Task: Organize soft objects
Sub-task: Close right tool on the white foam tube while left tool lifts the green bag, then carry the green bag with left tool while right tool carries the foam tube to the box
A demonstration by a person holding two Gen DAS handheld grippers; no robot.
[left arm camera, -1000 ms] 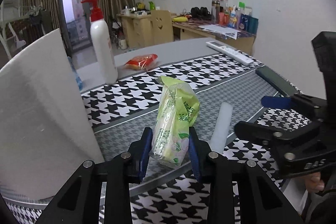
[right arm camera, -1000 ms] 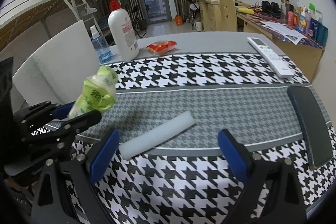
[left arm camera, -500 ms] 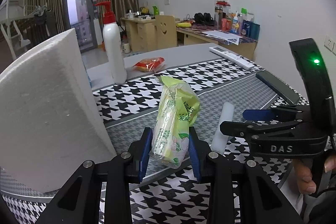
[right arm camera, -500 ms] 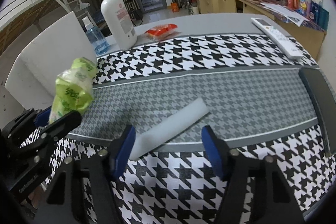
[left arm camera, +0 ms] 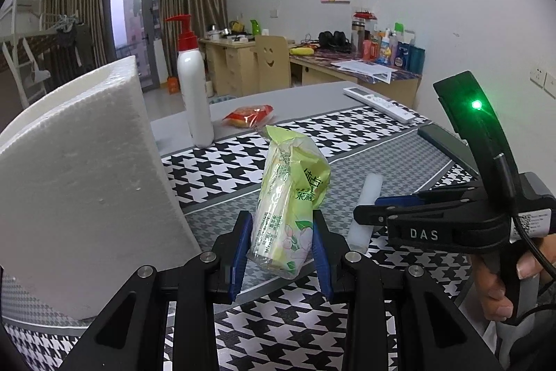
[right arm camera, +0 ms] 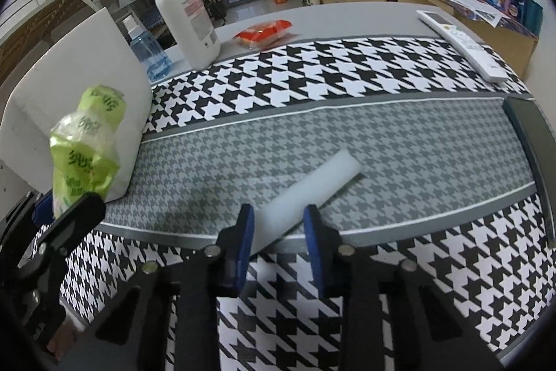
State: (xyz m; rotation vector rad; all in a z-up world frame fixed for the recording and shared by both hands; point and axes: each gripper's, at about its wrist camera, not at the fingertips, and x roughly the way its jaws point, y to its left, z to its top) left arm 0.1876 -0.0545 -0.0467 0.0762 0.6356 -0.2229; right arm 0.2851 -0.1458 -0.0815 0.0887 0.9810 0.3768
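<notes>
Left gripper is holding the green plastic-wrapped tissue pack aloft, jaws pinching it, while right gripper is straddling the white foam cylinder lying on the houndstooth tabletop, jaws part-spread; next probably needs a gentle squeeze.

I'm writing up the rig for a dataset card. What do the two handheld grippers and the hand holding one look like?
Both the left gripper and right gripper are black, with blue finger pads and silver bolts. In the left wrist view, the right gripper bears white "DAS" lettering, a green light, a label and a black cable; a bare hand grips its handle.
</notes>
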